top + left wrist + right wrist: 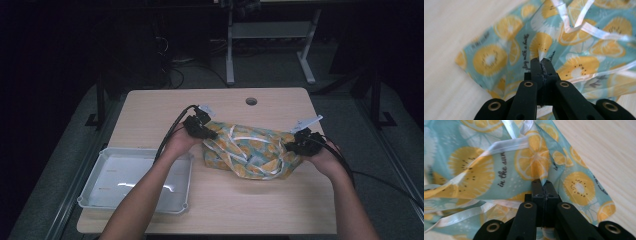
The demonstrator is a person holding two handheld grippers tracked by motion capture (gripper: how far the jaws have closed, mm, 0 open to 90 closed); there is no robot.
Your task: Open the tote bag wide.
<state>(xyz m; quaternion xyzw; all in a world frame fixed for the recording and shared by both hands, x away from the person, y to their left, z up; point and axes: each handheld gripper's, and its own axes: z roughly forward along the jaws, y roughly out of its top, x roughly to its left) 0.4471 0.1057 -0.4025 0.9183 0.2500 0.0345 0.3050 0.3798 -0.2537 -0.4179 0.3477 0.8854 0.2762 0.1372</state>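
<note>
Pale wooden table (pixel 150 107), dark room: 2 grippers, left (pixel 200 128) at 9 o'clock, right (pixel 303 142) at 3, fingers clamped on a crumpled teal citrus-print plastic apron (pixel 247 150); folding looks barely begun.

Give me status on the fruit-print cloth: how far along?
Done: both grips are made. The left gripper and right gripper are each shut on a pinch of the fruit-print cloth at opposite ends. In hand: holding it bunched on the table. Left: spreading or folding; the white tray is unused.
</note>
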